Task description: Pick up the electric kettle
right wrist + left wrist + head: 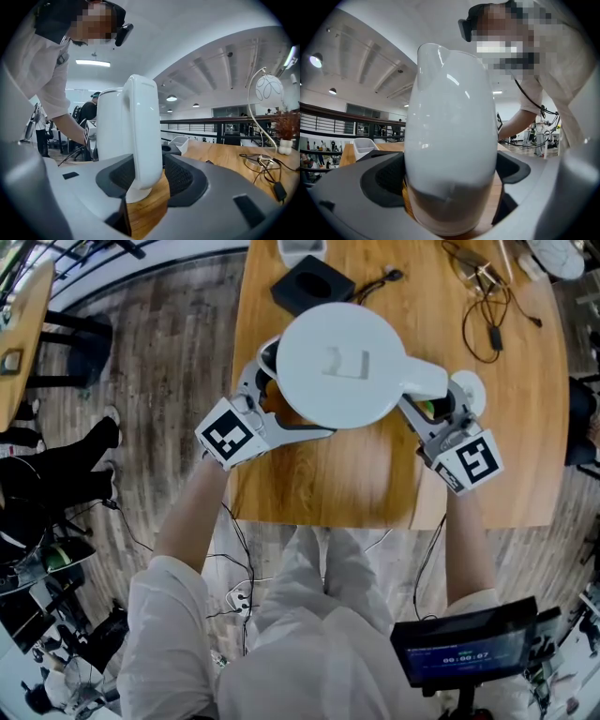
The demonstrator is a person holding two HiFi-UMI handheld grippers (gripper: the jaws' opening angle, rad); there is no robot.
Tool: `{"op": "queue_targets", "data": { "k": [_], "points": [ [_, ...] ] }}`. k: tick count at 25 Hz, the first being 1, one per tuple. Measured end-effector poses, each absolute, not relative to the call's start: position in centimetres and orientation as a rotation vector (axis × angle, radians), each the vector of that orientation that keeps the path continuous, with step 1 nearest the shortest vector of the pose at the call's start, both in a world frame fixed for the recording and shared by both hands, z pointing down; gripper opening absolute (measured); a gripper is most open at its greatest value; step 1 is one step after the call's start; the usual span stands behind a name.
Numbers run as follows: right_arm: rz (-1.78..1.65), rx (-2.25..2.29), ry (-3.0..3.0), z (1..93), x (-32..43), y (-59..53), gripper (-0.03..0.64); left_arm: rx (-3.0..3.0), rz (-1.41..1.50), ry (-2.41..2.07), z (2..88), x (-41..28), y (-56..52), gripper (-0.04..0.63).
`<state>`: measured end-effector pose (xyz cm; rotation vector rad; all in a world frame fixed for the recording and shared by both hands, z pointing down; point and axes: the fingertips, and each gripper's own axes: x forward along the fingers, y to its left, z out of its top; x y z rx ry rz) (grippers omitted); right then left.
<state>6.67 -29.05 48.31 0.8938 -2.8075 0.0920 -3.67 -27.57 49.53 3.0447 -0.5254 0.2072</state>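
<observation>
On the bench, near its front edge: the kettle, upright, base down on the wood, not yet lifted. Approached from 2 sides at once, presumably to share the load and prevent any swing.

At the left gripper: jaws clamped on the kettle's body, low down, with pads against both flanks. Seemingly placed there to steady the round, glossy shell near its widest part, close to the weight.

At the right gripper: jaws spread wide, straddling the handle near its lower end, close on both sides but not pressing. Held almost level and in line with the handle, apparently so as to close across its flat sides rather than its edge.

Judged as the grasp stage, with the lift to come. Probably needs next: closing the right jaws on the handle, then raising both grippers together. Risks slipping on the left, given the smooth, curved shell under the pads. Risks tilting too, if raised on 1 side first.

Behind the kettle, well apart: a black box and loose cables, both out of the way of a straight lift.
</observation>
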Motion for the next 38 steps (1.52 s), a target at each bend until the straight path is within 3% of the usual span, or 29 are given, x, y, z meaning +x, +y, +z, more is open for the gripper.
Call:
{"op": "queue_targets", "data": {
  "k": [8,11,38],
  "points": [
    [0.062,0.848,-2.828,48.3,6.2,-29.2,0.178,3.05,0.198,-0.515,49.4,-3.6,-27.6,0.583],
    [0.069,0.834,-2.848,48.1,5.7,-29.0,0.127,3.053,0.196,-0.509,49.5,-3.6,-27.6,0.583],
    [0.138,0.829,-2.84,47.8,6.3,-27.9,0.117,3.029,0.21,-0.471,48.9,-3.1,-26.8,0.581]
  ]
}}
